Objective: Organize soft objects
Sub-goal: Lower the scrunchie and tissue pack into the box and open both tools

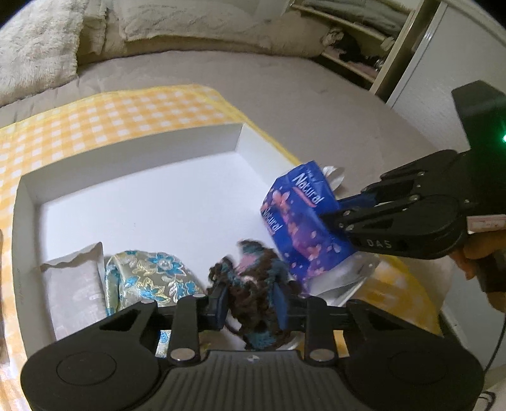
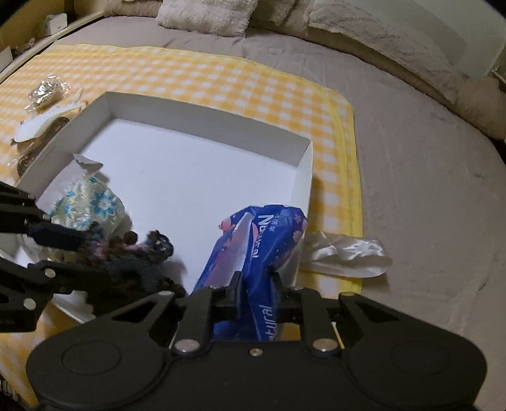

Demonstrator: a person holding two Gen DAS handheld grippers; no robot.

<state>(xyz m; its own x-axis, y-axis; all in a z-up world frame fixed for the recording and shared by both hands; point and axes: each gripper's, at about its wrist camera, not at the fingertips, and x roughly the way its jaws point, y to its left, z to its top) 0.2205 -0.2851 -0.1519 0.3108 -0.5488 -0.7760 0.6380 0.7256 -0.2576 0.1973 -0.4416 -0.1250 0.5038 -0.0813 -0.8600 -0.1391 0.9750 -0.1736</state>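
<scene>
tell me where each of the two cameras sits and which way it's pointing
Left wrist: rides on the left gripper, looking along its jaws, shut on the dark yarn bundle, into the white box; the right gripper and the person's hand show at right.
Right wrist: rides on the right gripper, jaws shut on the blue Natural pack, facing the box and the pillows; the left gripper enters at left.
Shared: box, yellow checked cloth, floral pouch, yarn bundle, blue pack, both grippers.
</scene>
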